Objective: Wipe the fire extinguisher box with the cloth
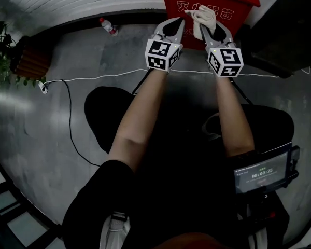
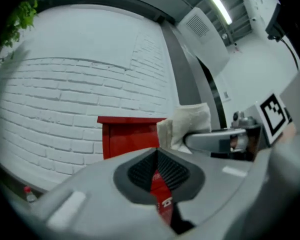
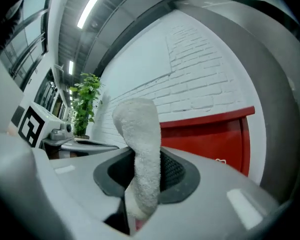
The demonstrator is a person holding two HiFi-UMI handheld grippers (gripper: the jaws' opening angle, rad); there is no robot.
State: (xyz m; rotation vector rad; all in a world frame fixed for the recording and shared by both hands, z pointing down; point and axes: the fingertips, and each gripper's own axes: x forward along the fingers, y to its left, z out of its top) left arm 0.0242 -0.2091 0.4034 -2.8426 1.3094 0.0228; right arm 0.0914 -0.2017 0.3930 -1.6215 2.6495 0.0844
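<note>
The red fire extinguisher box (image 1: 223, 7) stands on the floor against the white brick wall, just ahead of both grippers. My right gripper (image 1: 203, 27) is shut on a white cloth (image 1: 205, 15), which sticks up from the jaws close to the box's front. In the right gripper view the cloth (image 3: 140, 134) hangs between the pads with the box (image 3: 210, 136) behind it. My left gripper (image 1: 177, 23) is beside it to the left, shut with nothing in it. The left gripper view shows the box (image 2: 127, 136) past its jaws and the cloth (image 2: 187, 124) at the right.
A plastic bottle (image 1: 108, 26) lies on the grey floor left of the box. A white cable (image 1: 103, 77) runs across the floor under my arms. A potted plant (image 1: 1, 45) stands at far left. A device with a lit screen (image 1: 262, 173) sits at lower right.
</note>
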